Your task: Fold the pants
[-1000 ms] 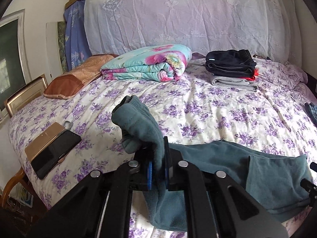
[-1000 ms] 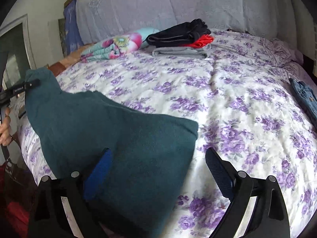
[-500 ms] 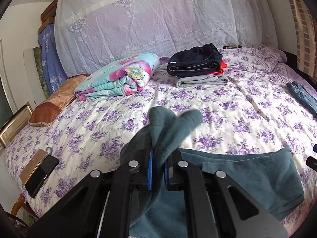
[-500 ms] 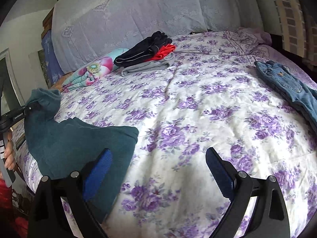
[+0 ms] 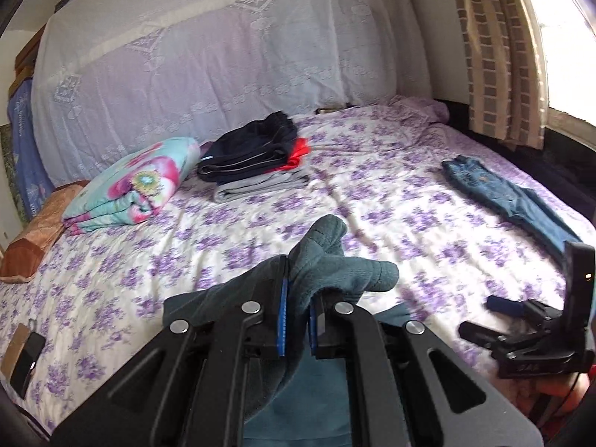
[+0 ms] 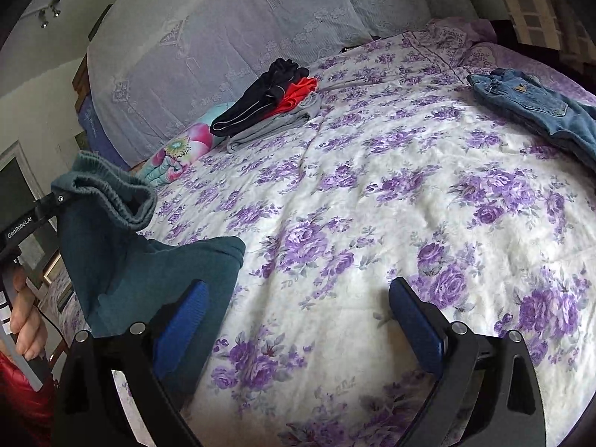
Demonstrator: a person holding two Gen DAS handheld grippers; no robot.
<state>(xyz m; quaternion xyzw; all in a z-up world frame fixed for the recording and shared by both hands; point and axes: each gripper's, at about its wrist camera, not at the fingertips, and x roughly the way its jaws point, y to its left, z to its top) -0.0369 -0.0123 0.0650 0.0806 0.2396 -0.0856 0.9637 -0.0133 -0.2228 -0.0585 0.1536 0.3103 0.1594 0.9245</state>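
"GenRobot.AI" in white stands on the black left gripper (image 6: 56, 201); nothing else is legible.

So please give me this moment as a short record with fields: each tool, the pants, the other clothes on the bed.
left tool: shut on the teal pants, lifted above the bed
right tool: open, nothing between its pads
jeans: lying unfolded at the right side
folded stack: dark, red and grey clothes, near the headboard
blanket: folded, left of the stack

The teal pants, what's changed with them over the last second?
The left gripper, clamped on the teal pants, carried their bunched end toward the right gripper, doubling them over. The right gripper stayed open and empty. The folded stack and jeans did not move.
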